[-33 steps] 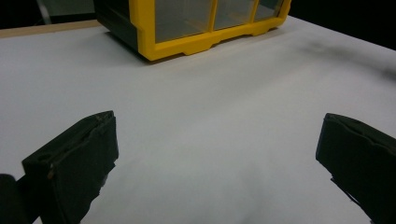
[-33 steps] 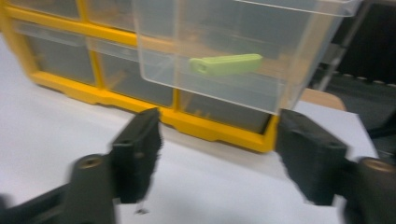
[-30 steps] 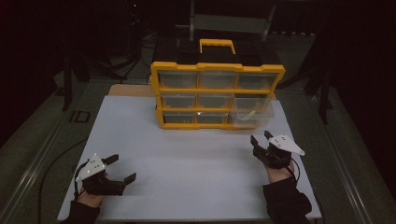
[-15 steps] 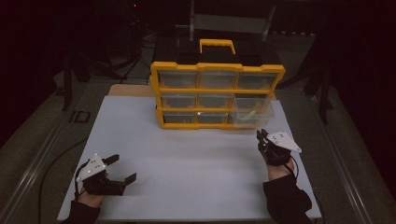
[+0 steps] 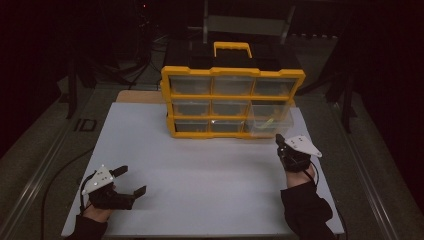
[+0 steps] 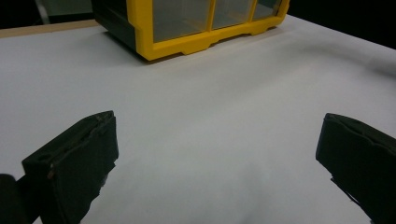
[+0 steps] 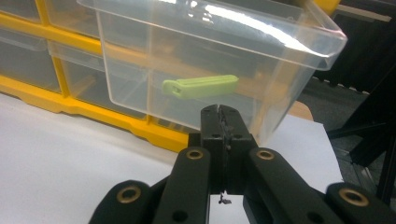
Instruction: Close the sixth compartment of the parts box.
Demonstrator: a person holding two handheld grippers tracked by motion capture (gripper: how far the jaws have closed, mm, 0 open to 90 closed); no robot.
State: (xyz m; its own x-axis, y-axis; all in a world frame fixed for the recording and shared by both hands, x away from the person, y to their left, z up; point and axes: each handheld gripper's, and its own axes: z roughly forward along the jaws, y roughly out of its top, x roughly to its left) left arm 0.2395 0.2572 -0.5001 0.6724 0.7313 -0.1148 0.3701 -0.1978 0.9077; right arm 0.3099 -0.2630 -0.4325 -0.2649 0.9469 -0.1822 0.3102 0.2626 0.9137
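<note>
A yellow organizer (image 5: 232, 102) with clear drawers stands at the far middle of the white board (image 5: 200, 165). Its bottom right drawer (image 7: 210, 56) is pulled out part way, and a light green clip (image 7: 201, 86) lies inside it. My right gripper (image 7: 219, 112) sits just in front of that drawer; its jaws have just been closing and now meet with nothing between them. In the high view the right gripper (image 5: 279, 139) points at the drawer (image 5: 270, 120). At the near left corner my left gripper (image 5: 133, 180) rests open and empty, jaws wide apart (image 6: 217, 149).
A yellow handle (image 5: 232, 48) on a dark case rises behind the organizer. A strip of wooden table (image 5: 140, 96) shows past the board's far left edge. Dark floor, metal rails and stand legs surround the table. The organizer's yellow base (image 6: 187, 44) lies far ahead of the left gripper.
The right gripper's jaws went from open to shut, and the hand edged slightly toward the pulled-out drawer. The left gripper stayed where it was, still open.
</note>
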